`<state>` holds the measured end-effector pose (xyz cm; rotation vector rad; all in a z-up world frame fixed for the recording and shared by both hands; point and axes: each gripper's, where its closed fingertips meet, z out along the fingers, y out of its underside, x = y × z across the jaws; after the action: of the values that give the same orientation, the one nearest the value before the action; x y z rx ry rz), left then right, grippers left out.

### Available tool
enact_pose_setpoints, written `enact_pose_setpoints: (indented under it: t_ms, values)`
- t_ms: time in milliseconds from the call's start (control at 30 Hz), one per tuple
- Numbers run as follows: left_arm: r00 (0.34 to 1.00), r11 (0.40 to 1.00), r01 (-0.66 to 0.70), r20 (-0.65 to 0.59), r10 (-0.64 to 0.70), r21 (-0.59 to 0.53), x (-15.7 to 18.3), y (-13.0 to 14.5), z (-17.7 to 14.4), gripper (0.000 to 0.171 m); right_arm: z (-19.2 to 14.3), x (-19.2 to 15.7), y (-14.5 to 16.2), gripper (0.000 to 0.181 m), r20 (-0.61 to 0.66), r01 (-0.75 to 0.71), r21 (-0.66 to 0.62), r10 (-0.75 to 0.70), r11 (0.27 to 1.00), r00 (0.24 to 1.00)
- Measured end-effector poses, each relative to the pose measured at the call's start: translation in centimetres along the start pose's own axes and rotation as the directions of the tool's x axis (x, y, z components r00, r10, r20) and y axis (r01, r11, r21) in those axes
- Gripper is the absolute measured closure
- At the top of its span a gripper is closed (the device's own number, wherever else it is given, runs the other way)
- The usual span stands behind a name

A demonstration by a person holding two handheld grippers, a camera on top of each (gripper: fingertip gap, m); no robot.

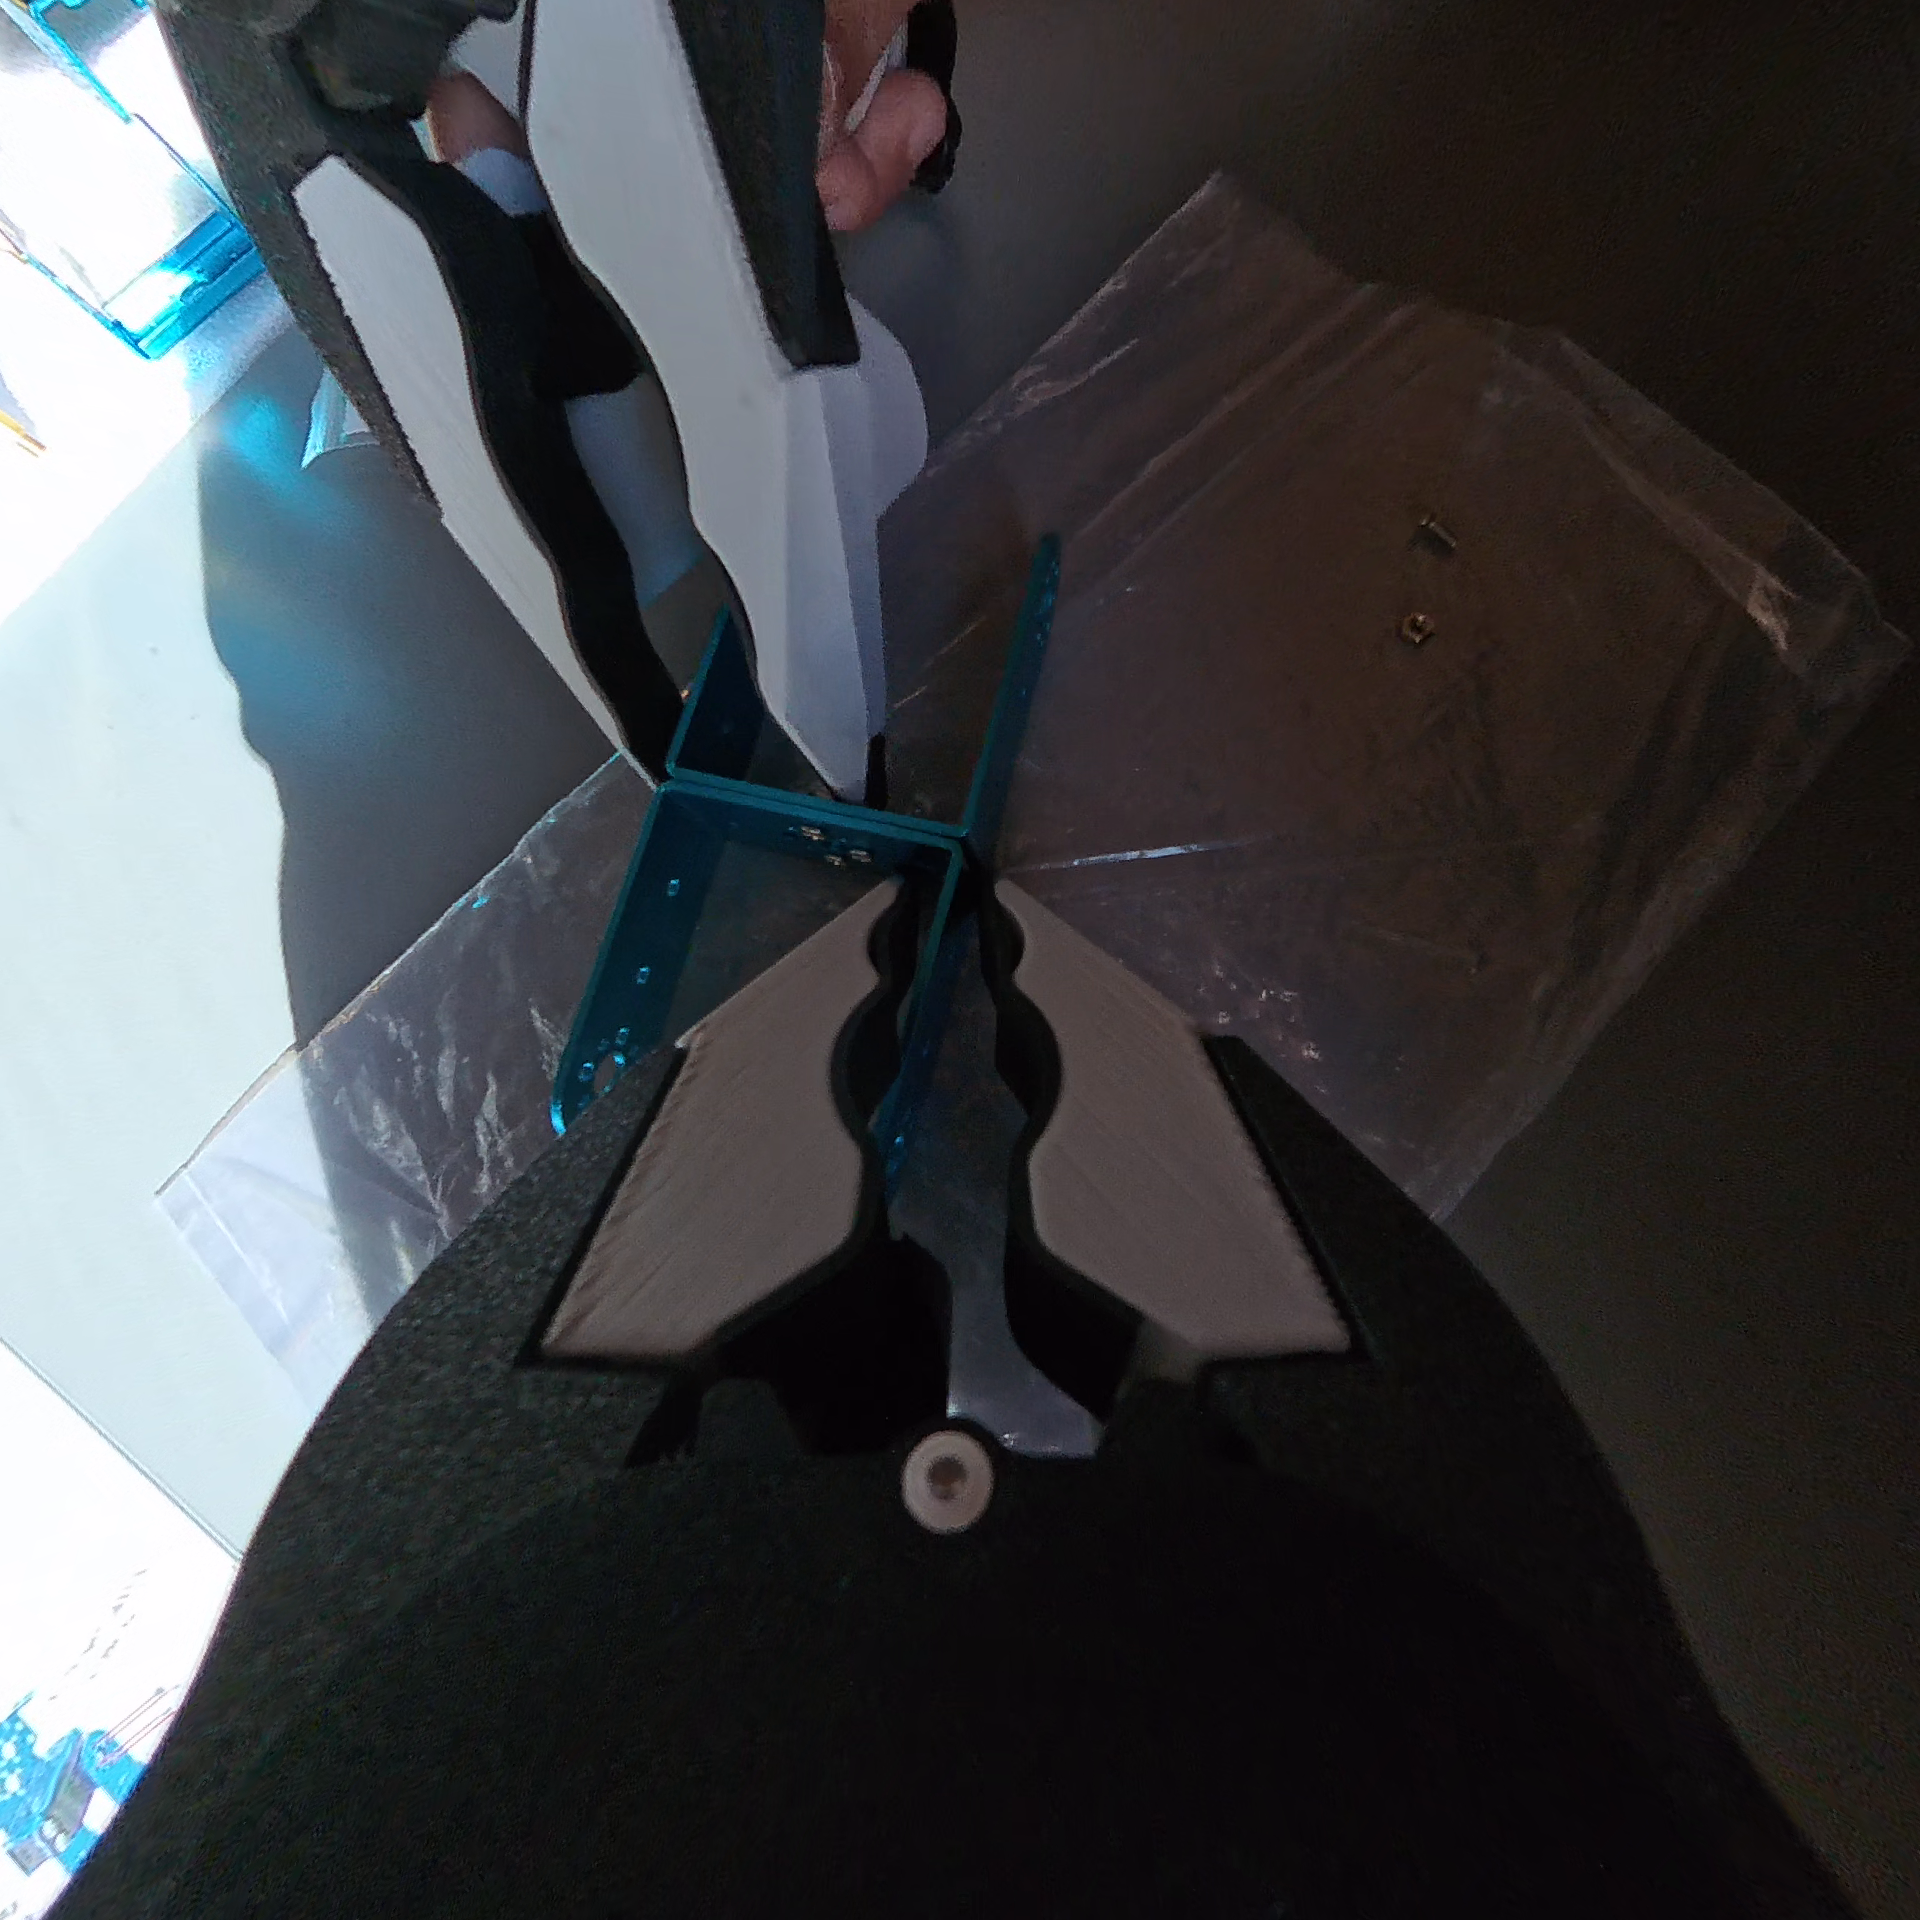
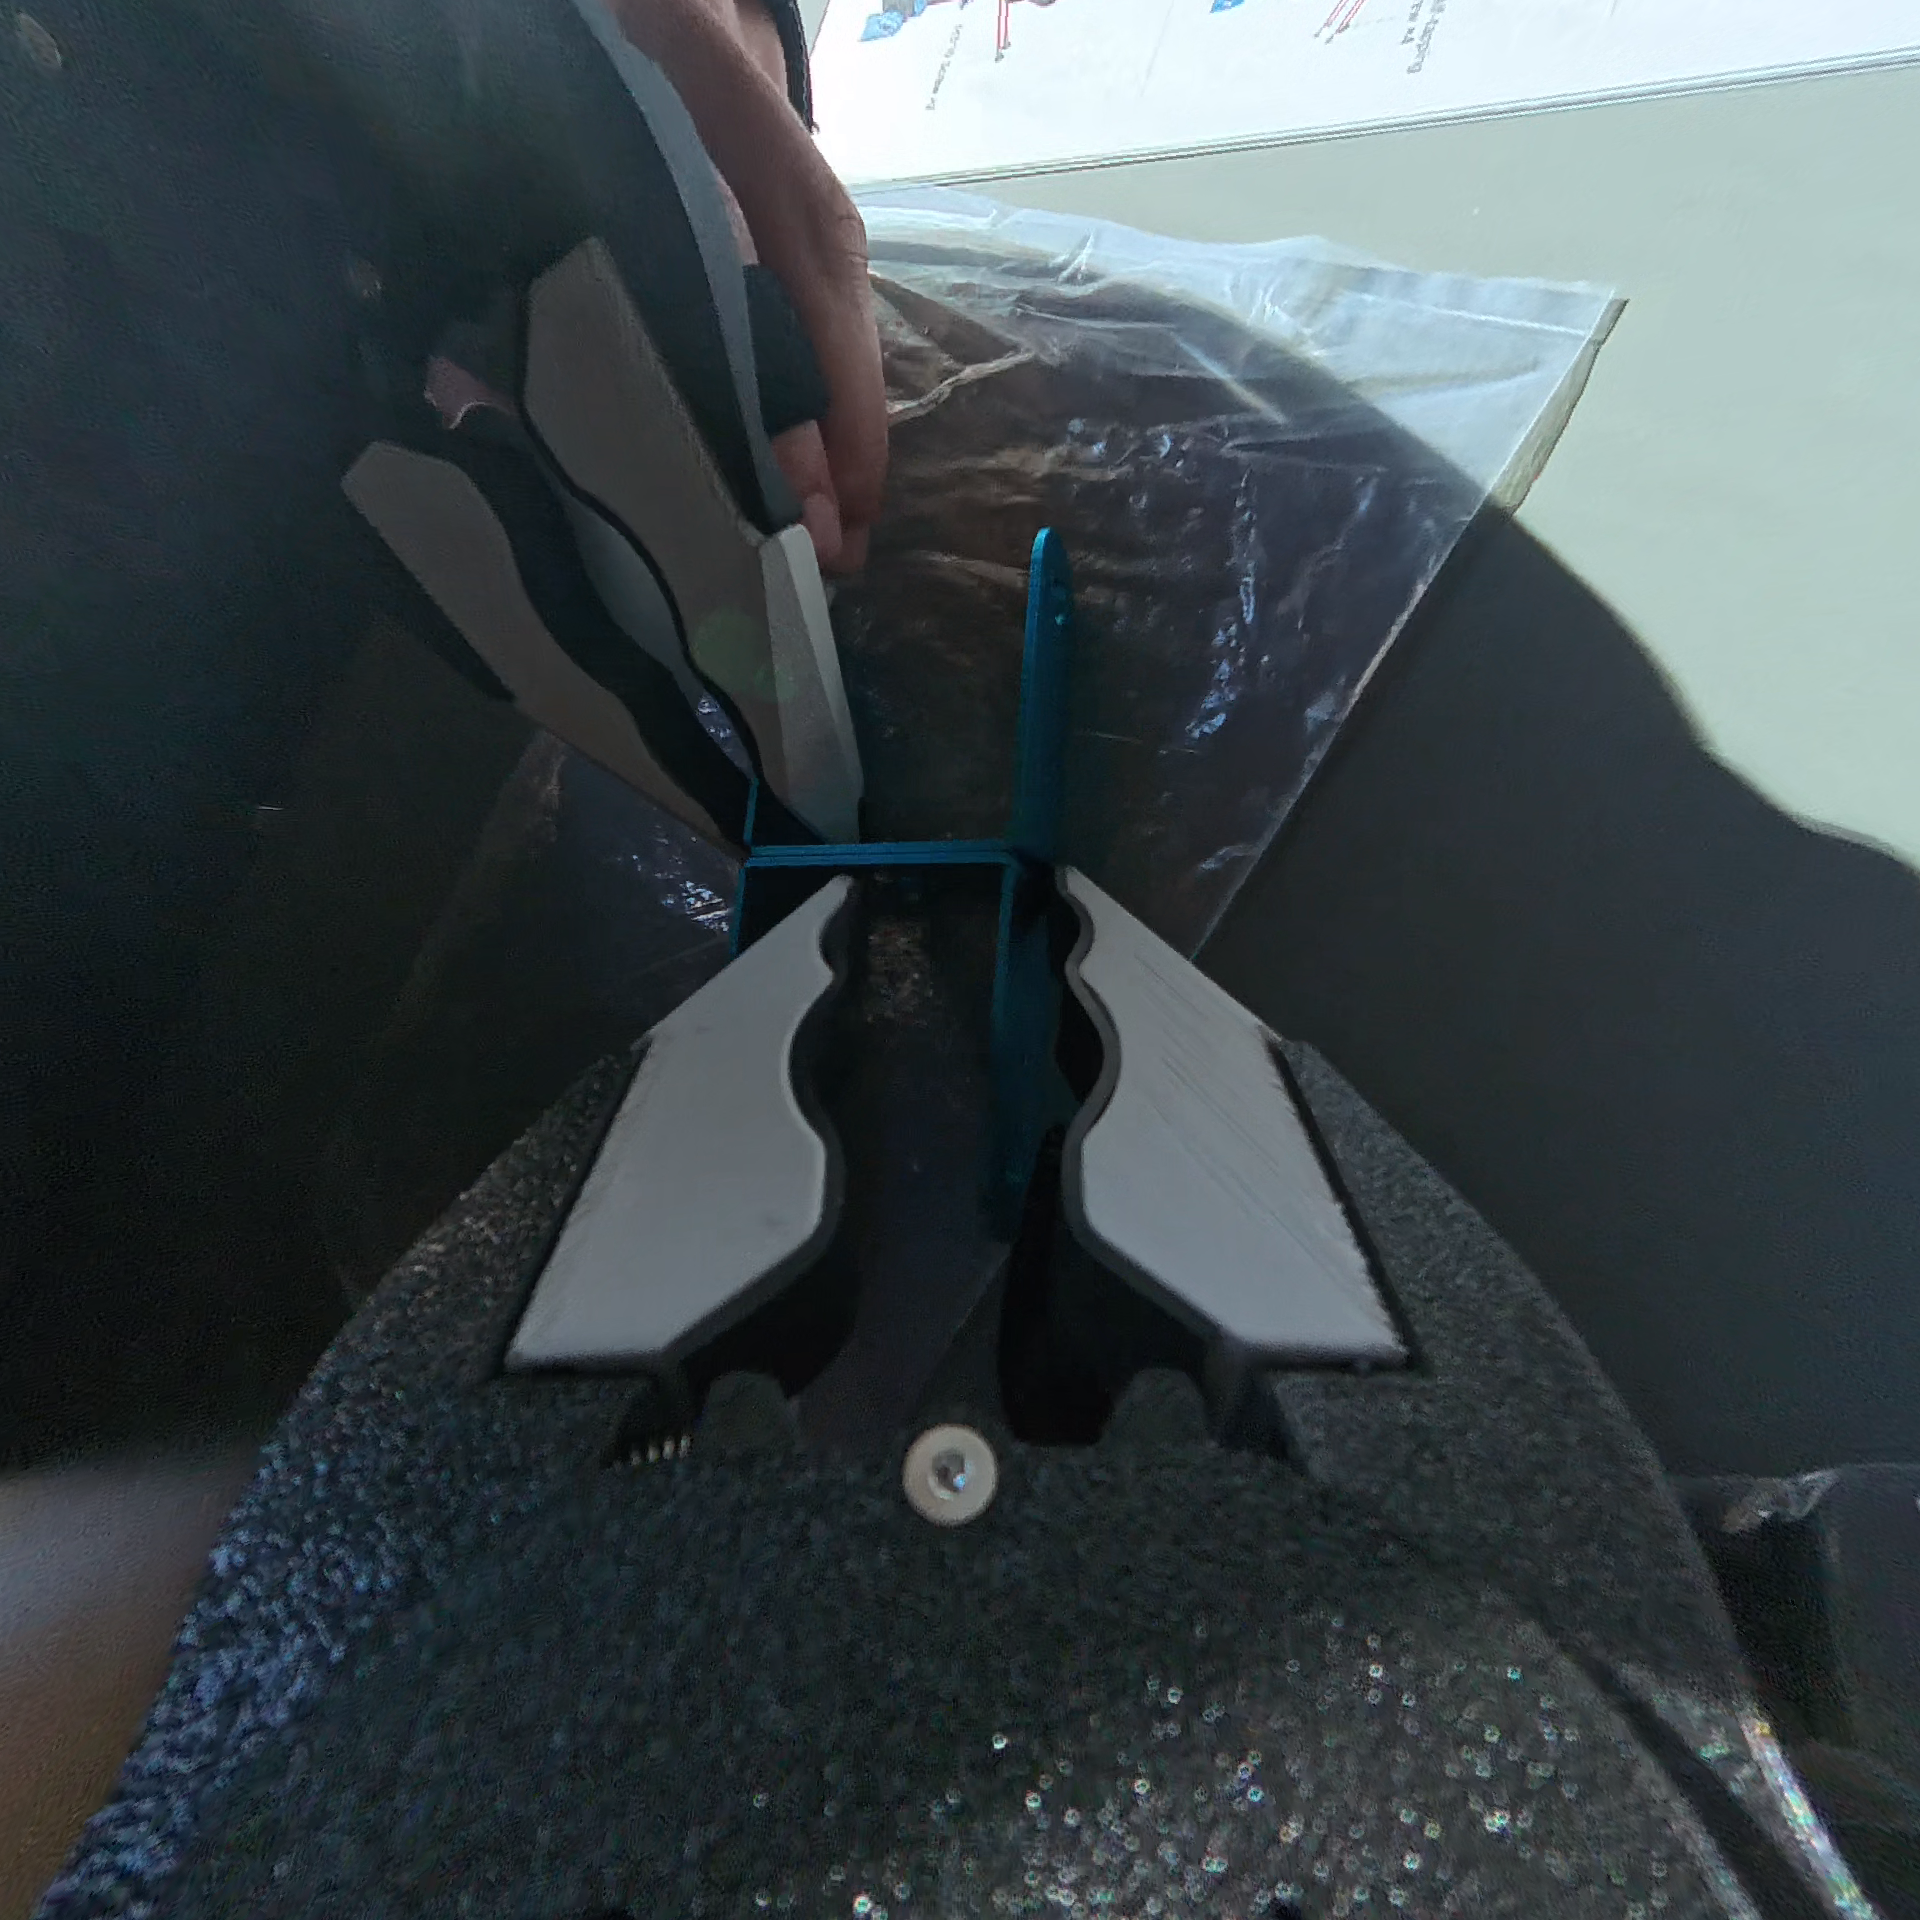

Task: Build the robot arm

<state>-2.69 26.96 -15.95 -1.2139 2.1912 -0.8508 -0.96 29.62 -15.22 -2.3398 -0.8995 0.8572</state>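
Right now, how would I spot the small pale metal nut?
Start at the crumpled clear plastic bag on the table. Out on its bare part, away from the teal metal brackets, lie two tiny pieces. The small pale metal nut is the squat, blocky one; the dark screw beside it has a shank.

The counter (image 1: 1662,260) is a flat surface, part in shadow. A clear plastic bag (image 1: 1351,644) lies flat on it. On the bag: two small fasteners (image 1: 1415,582) and blue metal brackets (image 1: 821,842). A printed sheet (image 2: 1351,73) lies at the far edge.
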Motion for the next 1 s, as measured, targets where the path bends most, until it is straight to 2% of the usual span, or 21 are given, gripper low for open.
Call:
enact_pose_setpoints:
  t_ms: [267,367,467,667,1000]
  values:
    - [1.000,1.000,0.003,-0.005,-0.003,0.001,0.04,-0.02,0.01,0.162,0.00,-0.02,0.06,0.147,0.001,0.017,0.010,-0.017,1.000,1.000]
    - [1.000,1.000,0.008,-0.004,-0.008,0.002,0.01,-0.09,0.03,0.161,0.09,-0.26,0.10,0.138,0.008,0.016,0.010,-0.016,1.000,1.000]
    - [0.999,1.000,-0.006,0.052,0.005,0.005,-0.64,-0.17,-0.07,0.144,0.21,-0.25,0.17,0.141,-0.020,0.045,-0.011,-0.045,0.999,0.999]
    - [0.999,0.999,-0.032,0.033,0.032,0.000,-0.02,-0.16,-0.06,0.155,0.23,-0.26,0.15,0.146,-0.005,0.027,-0.006,-0.027,1.000,1.000]
    - [0.995,0.996,-0.086,0.053,0.086,-0.011,-0.01,-0.16,-0.10,0.156,0.30,-0.41,0.15,0.145,-0.016,0.028,-0.025,-0.028,0.999,0.999]
